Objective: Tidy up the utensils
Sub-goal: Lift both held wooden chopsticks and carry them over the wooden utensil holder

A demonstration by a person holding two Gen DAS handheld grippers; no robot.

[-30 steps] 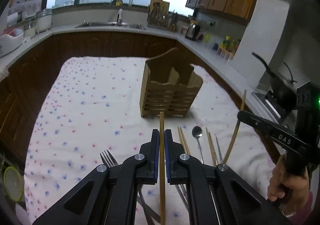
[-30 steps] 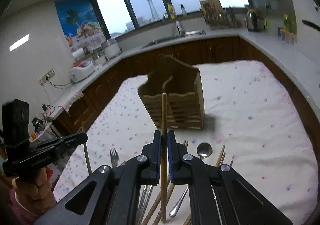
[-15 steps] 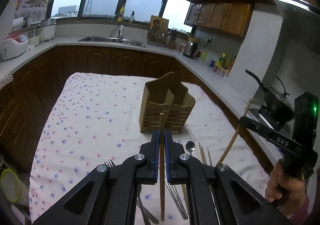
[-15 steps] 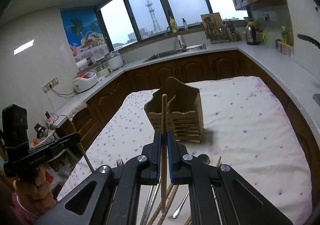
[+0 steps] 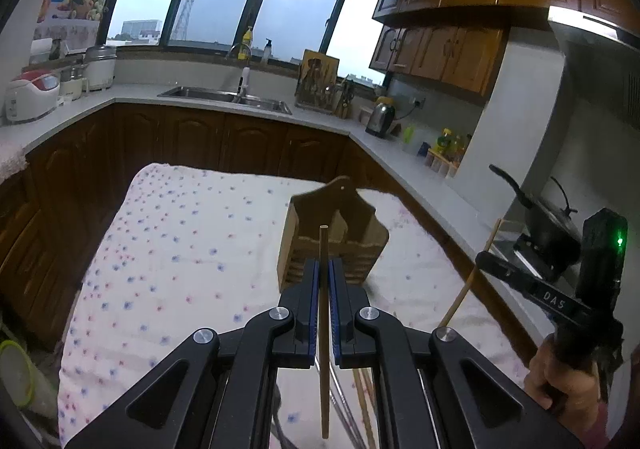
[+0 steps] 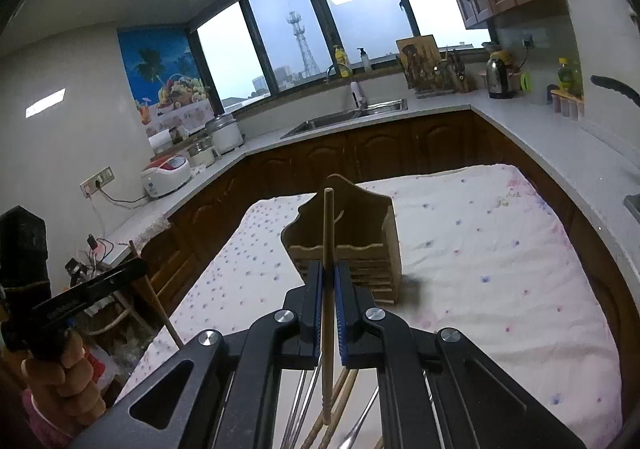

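Chopsticks — one [image 5: 323, 329] is clamped upright in the left gripper [image 5: 324, 281], one [image 6: 328, 269] in the right gripper [image 6: 329, 281] — before the wooden holder [image 5: 336, 233].

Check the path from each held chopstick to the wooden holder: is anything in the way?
Nothing visible. The left gripper and right gripper each clamp a chopstick. Only bare tablecloth lies before the holder, whose visible compartments look empty.

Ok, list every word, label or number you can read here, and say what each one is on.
"DAS": white letters on the arm of the right gripper, seen from the left wrist.
White lettering on the arm of the left gripper, seen from the right wrist: too blurred to read.
Bottle labels on the counter: too small to read.
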